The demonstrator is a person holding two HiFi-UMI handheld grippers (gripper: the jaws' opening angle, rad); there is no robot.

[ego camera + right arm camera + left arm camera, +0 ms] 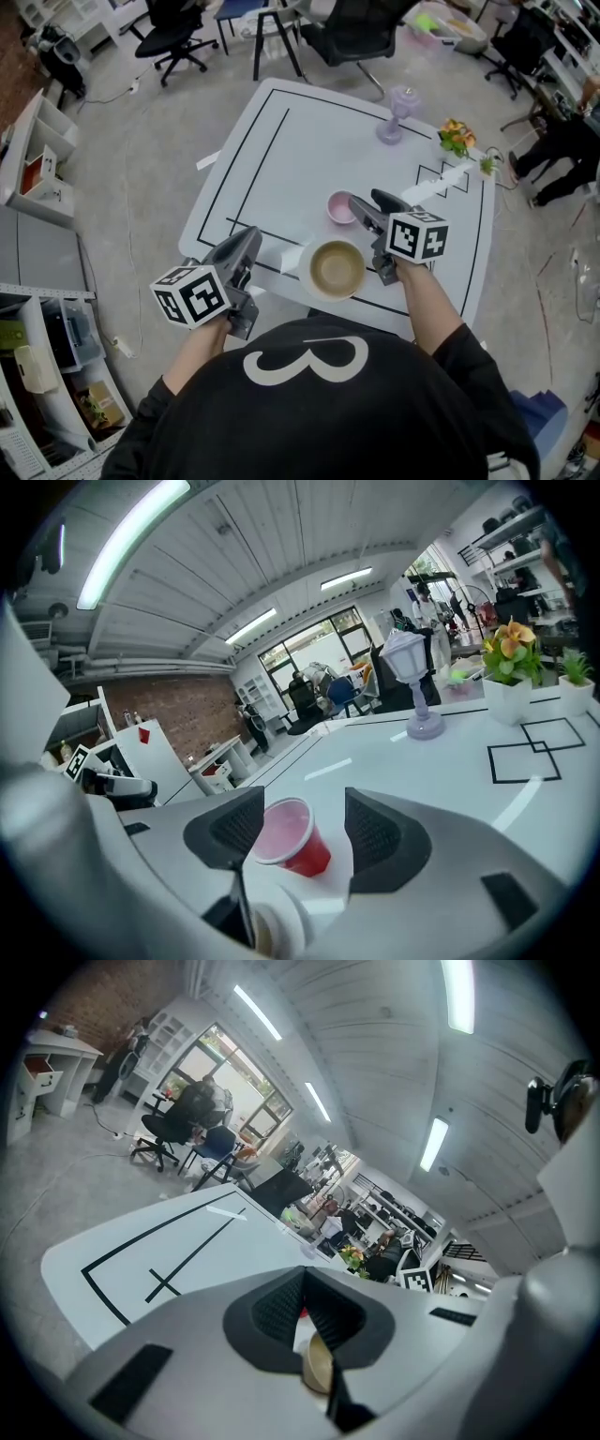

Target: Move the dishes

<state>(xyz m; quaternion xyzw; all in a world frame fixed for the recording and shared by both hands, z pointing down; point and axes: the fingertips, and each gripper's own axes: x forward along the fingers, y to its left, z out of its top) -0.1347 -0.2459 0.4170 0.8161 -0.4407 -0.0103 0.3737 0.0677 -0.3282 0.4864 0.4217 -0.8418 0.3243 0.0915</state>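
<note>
Bowl (336,269), white outside and tan inside, parked upright at the near edge of the white surface (281,169), just beneath the right gripper (302,803), jaws spread wide and pinching nothing. Left gripper (303,1283) waiting to the bowl's left, apparently not touching it, jaws drawn together at the tips with nothing visibly caught between. Red cup (286,841) tipped on its side just ahead of the open right jaws, pale mouth turned toward that gripper. Seemingly a changeover between dishes: bowl down, cup probably next. Best handled by lifting clear of the bowl without clipping its rim, given the short margin to the edge, then squaring up across the cup's body rather than its mouth and closing slowly and lightly, to guard against rolling and against buckling of thin walls. Counted on the surface: one bowl, one red cup, one lavender lamp-shaped ornament (397,114), one white pot of orange flowers (511,691), one smaller white pot with a green plant (574,694). Two grippers in play, only the right one open.
</note>
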